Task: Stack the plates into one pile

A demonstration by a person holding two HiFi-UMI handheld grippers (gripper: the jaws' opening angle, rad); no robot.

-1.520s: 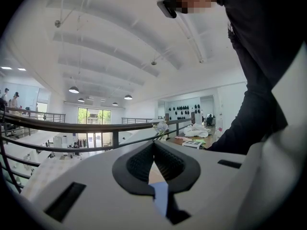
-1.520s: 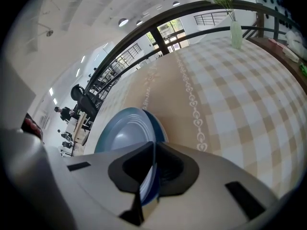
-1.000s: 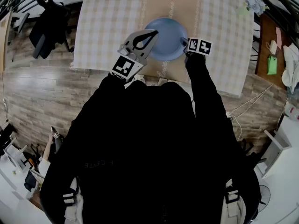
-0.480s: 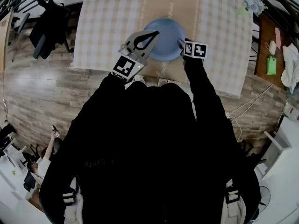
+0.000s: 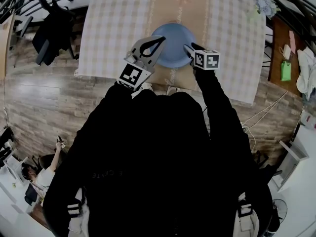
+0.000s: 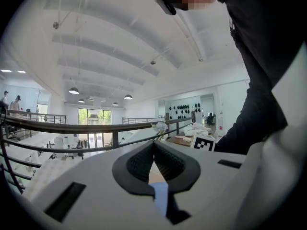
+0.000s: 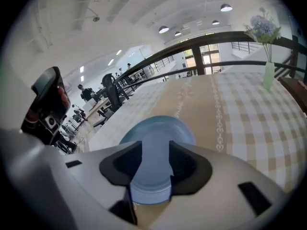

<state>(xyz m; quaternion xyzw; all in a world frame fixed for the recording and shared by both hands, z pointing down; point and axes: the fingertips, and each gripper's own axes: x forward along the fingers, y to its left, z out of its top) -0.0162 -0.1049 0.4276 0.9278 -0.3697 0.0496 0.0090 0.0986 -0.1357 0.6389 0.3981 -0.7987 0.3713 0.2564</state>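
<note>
Looking down on a blue plate (image 5: 173, 44), lying flat on the checked cloth of the worktop (image 5: 232, 43), close to the near edge. Cannot tell whether single or already a pile, since no second rim shows clearly.

Hovering at its near-right rim with the right gripper (image 5: 190, 48), fingers (image 7: 184, 164) spread wide and pinching nothing. Showing the blue face through the gap, but lying beyond the tips, untouched. Holding the left gripper (image 5: 159, 39) over the near-left rim, fingers (image 6: 139, 164) pressed together at the tips and empty.

Judging by the look: stiff, smooth, probably glazed, so slick under rubber and likely to chip if dropped or knocked. Moderate weight, probably, and manageable from one side. Best taken at the rim, one finger under the lip and one on top. Sitting low on the cloth, though, so expect trouble getting a finger beneath.

Getting the layout from the head view only: both grippers flanking the near edge, with a vase (image 5: 266, 4) away at the far right corner. Reading the finger gaps needs the gripper views. Seeing the plate's whole face takes the right gripper view. Catching only a blue sliver below shut tips in the left gripper view, otherwise a railing (image 6: 96, 127) and ceiling.
</note>
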